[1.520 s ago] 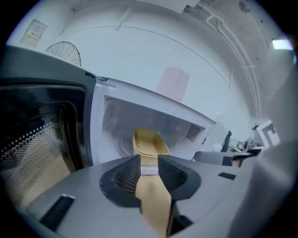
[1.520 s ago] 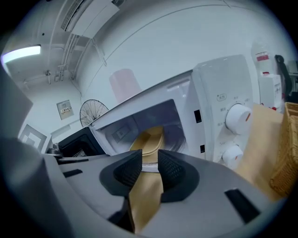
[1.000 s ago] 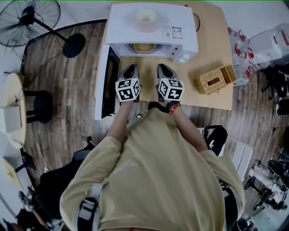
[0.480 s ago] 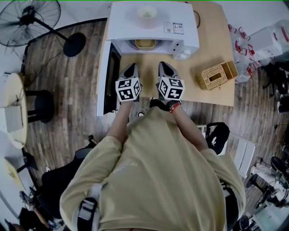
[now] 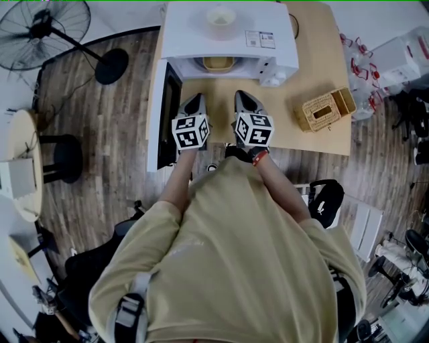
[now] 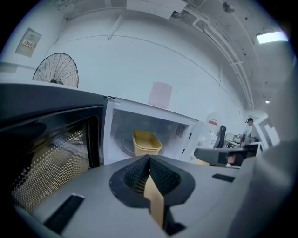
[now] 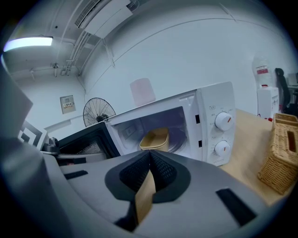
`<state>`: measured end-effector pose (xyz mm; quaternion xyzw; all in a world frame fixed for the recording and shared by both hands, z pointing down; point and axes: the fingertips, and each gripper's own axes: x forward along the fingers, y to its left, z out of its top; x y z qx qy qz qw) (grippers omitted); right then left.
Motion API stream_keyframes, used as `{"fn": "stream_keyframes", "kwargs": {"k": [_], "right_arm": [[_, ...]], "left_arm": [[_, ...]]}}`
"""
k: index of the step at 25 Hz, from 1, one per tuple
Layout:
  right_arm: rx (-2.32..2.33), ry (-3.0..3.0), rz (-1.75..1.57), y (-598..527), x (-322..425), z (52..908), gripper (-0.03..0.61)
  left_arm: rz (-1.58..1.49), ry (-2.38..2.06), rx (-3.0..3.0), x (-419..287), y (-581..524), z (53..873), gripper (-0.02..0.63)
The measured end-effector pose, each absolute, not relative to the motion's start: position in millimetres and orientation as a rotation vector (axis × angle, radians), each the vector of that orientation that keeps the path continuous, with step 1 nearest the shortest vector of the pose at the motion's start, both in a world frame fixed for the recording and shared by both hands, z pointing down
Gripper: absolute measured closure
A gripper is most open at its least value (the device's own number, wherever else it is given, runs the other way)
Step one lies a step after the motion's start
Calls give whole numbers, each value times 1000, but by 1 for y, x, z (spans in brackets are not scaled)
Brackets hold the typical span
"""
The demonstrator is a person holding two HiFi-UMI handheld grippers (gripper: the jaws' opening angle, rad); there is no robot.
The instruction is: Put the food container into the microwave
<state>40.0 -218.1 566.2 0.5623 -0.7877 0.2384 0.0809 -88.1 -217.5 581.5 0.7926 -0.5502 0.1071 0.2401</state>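
Note:
A yellow food container (image 5: 218, 63) (image 6: 145, 142) (image 7: 155, 138) sits inside the open white microwave (image 5: 228, 32) on its glass turntable. The microwave door (image 5: 163, 114) (image 6: 46, 153) swings out to the left. Both grippers hover side by side over the wooden table, short of the microwave mouth. My left gripper (image 5: 194, 104) (image 6: 149, 160) is shut and holds nothing. My right gripper (image 5: 244, 100) (image 7: 150, 162) is also shut and empty. Neither touches the container.
A wicker tissue box (image 5: 324, 111) (image 7: 281, 155) lies on the wooden table (image 5: 315, 74) to the right. A pale cup (image 5: 220, 18) stands on top of the microwave. A floor fan (image 5: 47, 30) stands to the left, and a round side table (image 5: 20, 164) is beside it.
The two grippers have stayed almost still in front of the microwave. The head view has shifted slightly, so the microwave and table appear a little higher and further right.

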Motion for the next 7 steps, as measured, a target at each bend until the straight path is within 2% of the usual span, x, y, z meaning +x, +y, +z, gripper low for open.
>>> {"fn": "stream_keyframes", "kwargs": {"k": [7], "right_arm": [[1659, -2348, 705, -223, 39, 572, 554]], "left_arm": [[338, -1483, 2162, -89, -219, 595, 594]]}}
